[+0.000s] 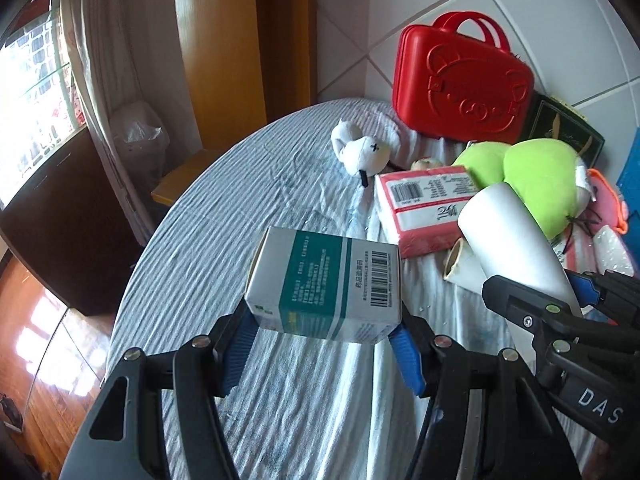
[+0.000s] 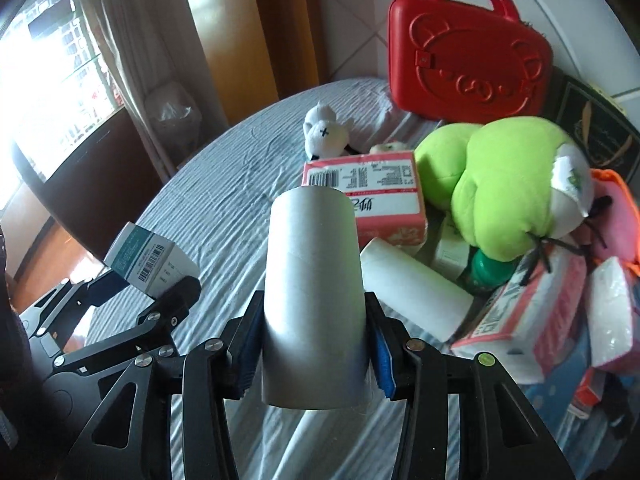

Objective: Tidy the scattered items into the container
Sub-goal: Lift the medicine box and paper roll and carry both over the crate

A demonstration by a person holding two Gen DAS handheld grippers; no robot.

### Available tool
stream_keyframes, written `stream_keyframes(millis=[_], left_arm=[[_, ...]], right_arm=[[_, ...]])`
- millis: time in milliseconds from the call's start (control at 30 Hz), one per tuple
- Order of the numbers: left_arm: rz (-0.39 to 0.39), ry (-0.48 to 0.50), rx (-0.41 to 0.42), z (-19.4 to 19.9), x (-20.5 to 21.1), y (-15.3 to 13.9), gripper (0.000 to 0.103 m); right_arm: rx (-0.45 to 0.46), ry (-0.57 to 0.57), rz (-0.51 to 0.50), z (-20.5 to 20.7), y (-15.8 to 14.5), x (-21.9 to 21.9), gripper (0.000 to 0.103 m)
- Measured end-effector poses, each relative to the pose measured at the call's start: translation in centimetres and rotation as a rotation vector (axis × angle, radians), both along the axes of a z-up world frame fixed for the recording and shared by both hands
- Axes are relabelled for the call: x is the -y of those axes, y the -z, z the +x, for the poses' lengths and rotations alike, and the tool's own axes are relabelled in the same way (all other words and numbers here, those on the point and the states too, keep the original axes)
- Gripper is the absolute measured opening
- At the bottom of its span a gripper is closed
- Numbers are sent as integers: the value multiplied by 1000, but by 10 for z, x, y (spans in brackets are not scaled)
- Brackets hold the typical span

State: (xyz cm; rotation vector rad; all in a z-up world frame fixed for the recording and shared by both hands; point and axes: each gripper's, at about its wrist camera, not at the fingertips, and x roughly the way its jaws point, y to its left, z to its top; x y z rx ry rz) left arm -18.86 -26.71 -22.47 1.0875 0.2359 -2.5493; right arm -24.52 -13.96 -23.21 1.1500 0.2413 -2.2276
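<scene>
- Left gripper [image 1: 324, 344] angled downward above the striped tablecloth [image 1: 208, 264], pads clamped on a teal-and-white box [image 1: 326, 288], lifted clear
- Right gripper [image 2: 314, 354] alongside, gripping a white cardboard tube [image 2: 314, 296] beside the clutter at the table's far-right edge

- The print on the medicine box [image 1: 326, 288] is too small to read.
- The green plush toy [image 2: 508, 184] covers part of the dark box [image 2: 596, 128] behind it and of the small bottles under it.
- The blue thing [image 1: 630, 176] is cut off by the left wrist view's right edge.
- The white tube [image 2: 314, 296] hides the tabletop [image 2: 224, 208] beneath it.
</scene>
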Motion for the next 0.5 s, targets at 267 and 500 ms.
stream_keyframes(millis=[267, 500], left_arm=[[-10, 184, -159, 13, -54, -83, 61], [8, 380, -312, 22, -147, -153, 61]], right_arm=[[-177, 187, -49, 39, -101, -67, 46], [-357, 359, -29, 78, -188, -161, 46]])
